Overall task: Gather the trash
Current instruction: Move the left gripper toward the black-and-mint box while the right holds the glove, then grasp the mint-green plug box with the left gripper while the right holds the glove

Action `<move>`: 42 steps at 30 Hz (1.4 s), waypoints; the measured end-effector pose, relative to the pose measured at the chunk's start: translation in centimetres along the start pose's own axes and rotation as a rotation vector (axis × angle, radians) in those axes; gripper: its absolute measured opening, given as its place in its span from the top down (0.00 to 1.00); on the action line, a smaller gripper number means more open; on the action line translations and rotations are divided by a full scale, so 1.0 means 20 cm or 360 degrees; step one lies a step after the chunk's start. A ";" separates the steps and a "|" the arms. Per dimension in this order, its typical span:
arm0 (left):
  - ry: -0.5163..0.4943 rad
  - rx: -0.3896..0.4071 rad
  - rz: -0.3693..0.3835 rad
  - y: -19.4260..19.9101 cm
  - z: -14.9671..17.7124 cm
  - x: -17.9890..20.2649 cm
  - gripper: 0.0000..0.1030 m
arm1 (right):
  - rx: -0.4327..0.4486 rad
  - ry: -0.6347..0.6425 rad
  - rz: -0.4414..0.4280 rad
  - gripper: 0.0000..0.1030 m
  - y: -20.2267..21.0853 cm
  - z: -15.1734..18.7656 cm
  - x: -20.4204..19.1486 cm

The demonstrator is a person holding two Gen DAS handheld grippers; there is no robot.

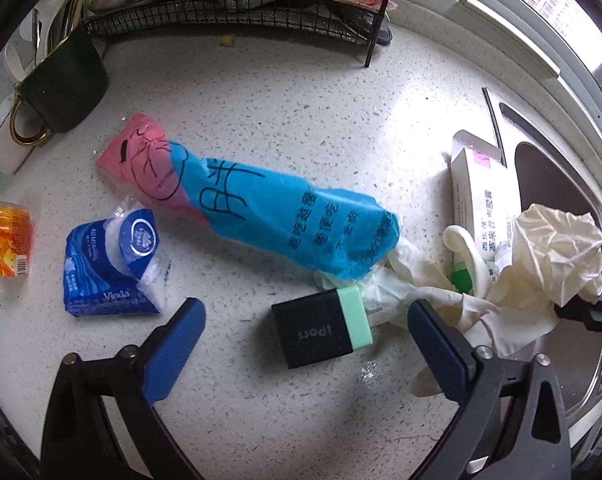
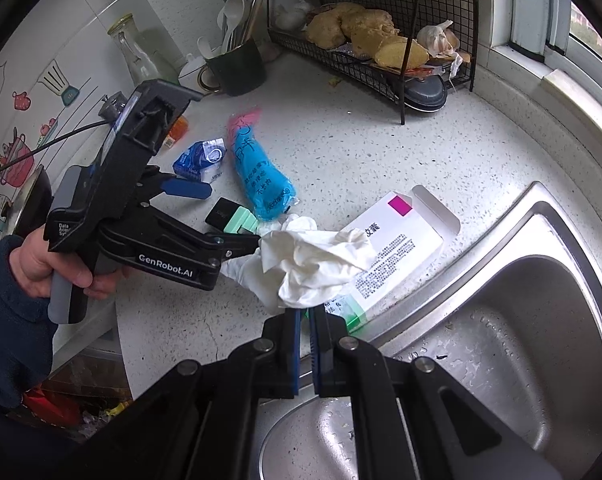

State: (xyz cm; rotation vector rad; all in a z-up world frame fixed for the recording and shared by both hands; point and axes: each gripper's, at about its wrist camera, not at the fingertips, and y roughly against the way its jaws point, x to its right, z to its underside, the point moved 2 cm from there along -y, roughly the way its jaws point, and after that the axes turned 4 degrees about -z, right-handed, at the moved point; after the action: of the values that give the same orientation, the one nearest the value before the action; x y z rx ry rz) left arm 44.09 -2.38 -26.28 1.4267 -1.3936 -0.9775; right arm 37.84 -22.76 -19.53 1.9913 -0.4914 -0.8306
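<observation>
Crumpled glove [image 2: 313, 264] pinched in right claw [image 2: 305, 316], beside left claw [image 2: 229, 220].

A crumpled white rubber glove [image 2: 317, 264] hangs pinched between the right gripper's [image 2: 305, 316] fingers. A blue and pink plastic wrapper [image 1: 261, 208] lies flat beyond the left gripper's [image 1: 301, 320] fingers.

Left gripper [image 2: 217, 216]: black frame, blue finger pads, silver screws; white "GenRobot.AI" lettering; grey handle; thin black cable at rear.
Right gripper [image 2: 305, 344]: black linkage, blue pads, round silver screws.
Sleeve [image 2: 9, 320]: dark navy, fleecy.
</observation>
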 end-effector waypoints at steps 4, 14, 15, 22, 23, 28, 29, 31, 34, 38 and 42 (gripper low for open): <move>-0.0020 -0.0007 0.0004 0.00 0.01 0.00 0.21 | -0.0007 -0.0012 -0.0004 0.96 -0.01 0.00 0.01; -0.0017 0.0054 0.0095 0.06 0.08 -0.05 0.45 | -0.0017 0.0003 -0.0003 0.96 -0.03 -0.02 -0.02; -0.0014 0.0056 0.0091 0.08 0.10 -0.06 0.45 | -0.0017 0.0006 -0.0004 0.96 -0.03 -0.02 -0.02; -0.0011 0.0101 0.0071 0.24 0.21 -0.10 0.45 | -0.0017 0.0048 -0.0015 0.96 -0.05 -0.04 -0.10; -0.0011 0.0114 0.0073 0.27 0.24 -0.10 0.46 | -0.0017 0.0053 -0.0017 0.96 -0.05 -0.04 -0.11; -0.0027 0.0183 0.0102 0.40 0.38 -0.10 0.77 | -0.0020 0.0093 -0.0031 0.96 -0.05 -0.03 -0.21; -0.0031 0.0181 0.0102 0.40 0.39 -0.10 0.84 | -0.0022 0.0100 -0.0026 0.96 -0.05 -0.03 -0.23; -0.0031 0.0188 0.0117 0.42 0.44 -0.11 0.88 | -0.0025 0.0105 -0.0012 0.96 -0.06 -0.02 -0.28; -0.0004 0.0208 0.0144 0.48 0.48 -0.13 0.89 | -0.0006 0.0123 0.0007 0.96 -0.04 0.01 -0.34; 0.0014 0.0241 0.0169 0.58 0.54 -0.15 0.90 | 0.0017 0.0113 0.0017 0.96 0.01 0.05 -0.39; -0.0031 0.0264 0.0138 0.66 0.60 -0.13 0.90 | 0.0028 0.0106 0.0035 0.96 0.06 0.10 -0.45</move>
State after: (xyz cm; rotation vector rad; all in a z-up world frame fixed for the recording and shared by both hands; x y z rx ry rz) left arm 28.64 -0.28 -17.26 1.4668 -1.5681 -0.8384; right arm 30.14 -18.85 -16.02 2.0190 -0.4828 -0.7462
